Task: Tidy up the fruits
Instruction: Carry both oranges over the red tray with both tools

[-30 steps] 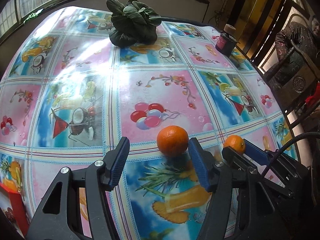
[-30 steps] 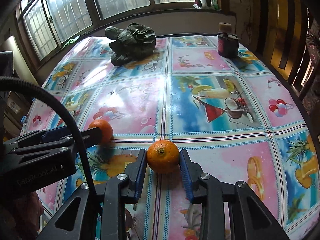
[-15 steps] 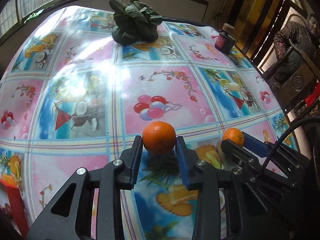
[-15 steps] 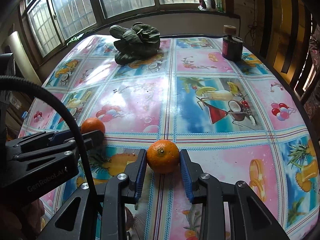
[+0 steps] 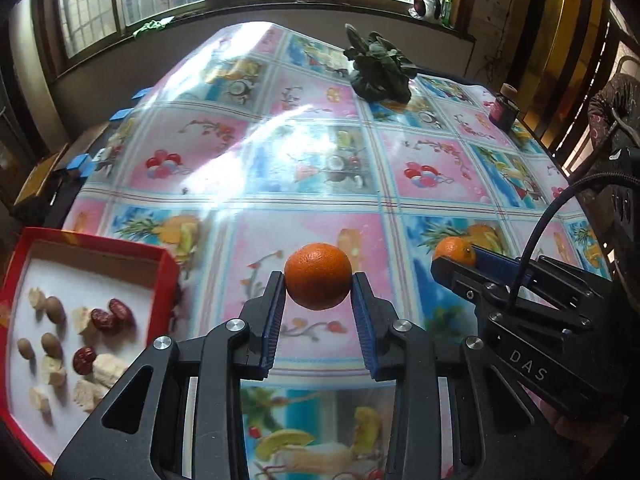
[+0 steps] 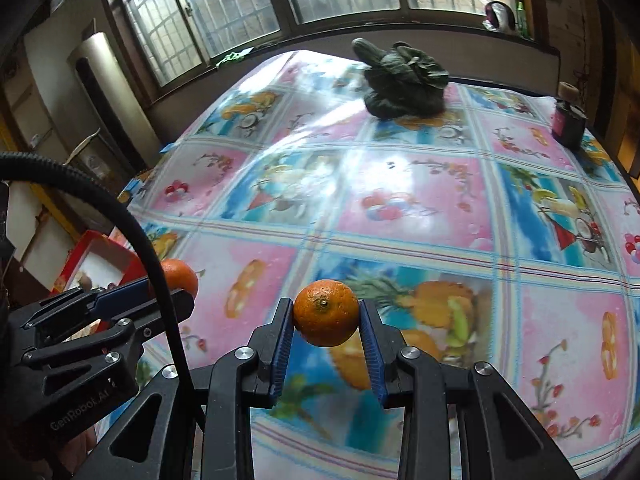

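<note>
Left gripper [image 5: 319, 296]: fingers squeezed on 1 orange [image 5: 318, 276], held up above the surface [image 5: 304, 160]. Right gripper [image 6: 326, 322]: fingers squeezed on the other orange [image 6: 326, 313], also up off the surface. Red box [image 5: 166, 264] of red dates [image 5: 110, 315] and nuts down at the left. Leafy greens [image 5: 380, 68] and a dark jar [image 5: 505, 109] far off.

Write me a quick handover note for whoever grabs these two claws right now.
Left claw: shut on an orange, off the table.
Right claw: shut on a second orange, also lifted clear.
Red box: at the table's left edge, holding dates and nuts; no oranges in it.
Far end: leafy greens and a dark jar, untouched.
Done: both oranges picked up.
Left: set both down, probably in the red box.
</note>
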`<state>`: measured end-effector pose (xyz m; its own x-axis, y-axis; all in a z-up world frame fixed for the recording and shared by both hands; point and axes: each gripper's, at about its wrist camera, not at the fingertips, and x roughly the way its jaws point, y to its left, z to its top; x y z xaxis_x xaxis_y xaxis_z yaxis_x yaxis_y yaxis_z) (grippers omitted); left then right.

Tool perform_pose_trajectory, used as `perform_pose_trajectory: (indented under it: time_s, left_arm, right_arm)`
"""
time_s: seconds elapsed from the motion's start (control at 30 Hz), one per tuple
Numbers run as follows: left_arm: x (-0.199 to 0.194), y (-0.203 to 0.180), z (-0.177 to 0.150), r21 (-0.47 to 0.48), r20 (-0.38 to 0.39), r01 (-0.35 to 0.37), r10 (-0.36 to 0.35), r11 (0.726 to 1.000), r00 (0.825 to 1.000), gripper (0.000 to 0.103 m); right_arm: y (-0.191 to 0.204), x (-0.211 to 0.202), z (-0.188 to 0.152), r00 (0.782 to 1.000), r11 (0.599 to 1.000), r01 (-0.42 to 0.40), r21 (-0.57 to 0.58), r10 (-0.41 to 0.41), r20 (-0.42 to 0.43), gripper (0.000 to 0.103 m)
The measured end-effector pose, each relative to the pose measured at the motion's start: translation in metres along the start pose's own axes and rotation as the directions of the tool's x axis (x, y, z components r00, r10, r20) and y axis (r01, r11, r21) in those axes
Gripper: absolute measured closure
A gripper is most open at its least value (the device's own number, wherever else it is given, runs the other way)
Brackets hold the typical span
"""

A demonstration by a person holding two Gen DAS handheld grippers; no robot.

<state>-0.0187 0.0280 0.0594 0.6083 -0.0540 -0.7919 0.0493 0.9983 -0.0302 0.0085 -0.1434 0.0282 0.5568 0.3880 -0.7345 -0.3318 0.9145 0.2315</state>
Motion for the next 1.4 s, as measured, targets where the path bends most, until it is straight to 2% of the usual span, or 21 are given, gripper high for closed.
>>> perform_pose_trajectory:
  time_s: [0.27, 0.5, 0.63, 1.03, 1.4]
  left_arm:
    - [-0.036, 0.062, -0.032, -0.082, 0.020, -0.085, 0.087, 0.993, 0.996, 0.070]
    - [-0.053, 0.111, -0.054, -0.166, 0.021, -0.162, 0.167, 0.973, 0.986, 0.070]
    - [-0.058, 0.132, -0.064, -0.201, 0.020, -0.183, 0.191, 0.962, 0.981, 0.070]
    - [-0.064, 0.180, -0.080, -0.280, 0.010, -0.238, 0.251, 0.930, 0.968, 0.070]
    - [-0.056, 0.197, -0.084, -0.310, -0.009, -0.251, 0.261, 0.917, 0.965, 0.070]
  right_arm:
    - [0.071, 0.001, -0.016, 0.997, 0.991, -0.081, -0.103, 0.079, -0.019, 0.071]
    - [0.129, 0.007, -0.022, 0.988, 0.968, -0.156, -0.195, 0.149, -0.051, 0.071]
    - [0.157, 0.012, -0.024, 0.984, 0.953, -0.177, -0.245, 0.165, -0.069, 0.071]
    - [0.209, 0.022, -0.030, 0.973, 0.917, -0.229, -0.327, 0.203, -0.113, 0.071]
    - [0.245, 0.035, -0.036, 0.961, 0.882, -0.270, -0.386, 0.223, -0.163, 0.071]
